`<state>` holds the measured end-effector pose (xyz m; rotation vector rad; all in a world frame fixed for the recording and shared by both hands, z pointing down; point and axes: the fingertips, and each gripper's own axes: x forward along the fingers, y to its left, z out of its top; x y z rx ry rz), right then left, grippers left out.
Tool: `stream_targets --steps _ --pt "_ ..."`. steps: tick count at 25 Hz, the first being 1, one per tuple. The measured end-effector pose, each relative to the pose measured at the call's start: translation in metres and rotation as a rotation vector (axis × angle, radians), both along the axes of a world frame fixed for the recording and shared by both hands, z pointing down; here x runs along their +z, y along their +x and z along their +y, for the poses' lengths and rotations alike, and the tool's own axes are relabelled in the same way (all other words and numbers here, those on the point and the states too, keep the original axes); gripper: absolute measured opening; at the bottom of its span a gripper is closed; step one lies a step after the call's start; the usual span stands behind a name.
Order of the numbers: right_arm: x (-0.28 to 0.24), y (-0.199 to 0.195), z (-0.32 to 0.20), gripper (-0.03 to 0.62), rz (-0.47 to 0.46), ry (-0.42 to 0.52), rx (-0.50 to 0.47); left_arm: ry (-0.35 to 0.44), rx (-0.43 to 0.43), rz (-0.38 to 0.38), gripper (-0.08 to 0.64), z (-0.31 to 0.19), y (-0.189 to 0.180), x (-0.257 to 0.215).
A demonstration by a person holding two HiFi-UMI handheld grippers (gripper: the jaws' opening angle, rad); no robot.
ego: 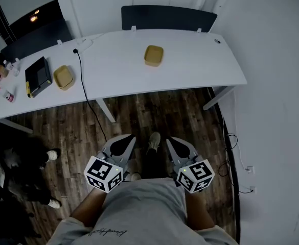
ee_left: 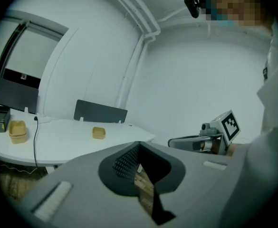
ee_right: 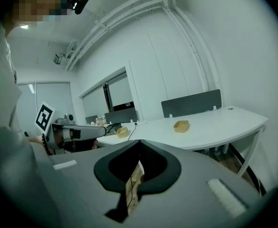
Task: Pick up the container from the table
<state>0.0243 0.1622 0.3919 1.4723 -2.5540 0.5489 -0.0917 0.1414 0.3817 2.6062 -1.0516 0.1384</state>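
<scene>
A tan, shallow container (ego: 154, 55) sits on the white table (ego: 200, 65), toward its far middle; it also shows small in the left gripper view (ee_left: 99, 133) and the right gripper view (ee_right: 181, 125). A second tan container (ego: 64, 77) lies further left. My left gripper (ego: 130, 138) and right gripper (ego: 170, 139) hang side by side over the wooden floor, well short of the table. Both point toward it. Each has its jaws together with nothing between them (ee_left: 139, 144) (ee_right: 139, 142).
A black box (ego: 38, 75) and a black cable (ego: 83, 86) lie on the table's left part, with small bottles (ego: 6, 96) at the far left. A dark partition panel (ego: 167, 17) stands behind the table. Another person's feet (ego: 51, 155) are at the left.
</scene>
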Motion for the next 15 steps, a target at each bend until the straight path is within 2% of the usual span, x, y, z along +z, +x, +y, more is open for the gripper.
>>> stream_targets --steps 6,15 --pt "0.011 0.009 -0.047 0.015 -0.008 -0.009 -0.016 -0.004 -0.003 -0.005 0.002 -0.046 0.010 0.008" --pt "0.022 0.042 -0.162 0.015 0.004 -0.031 -0.051 -0.023 -0.029 0.000 0.002 -0.158 0.044 0.018"
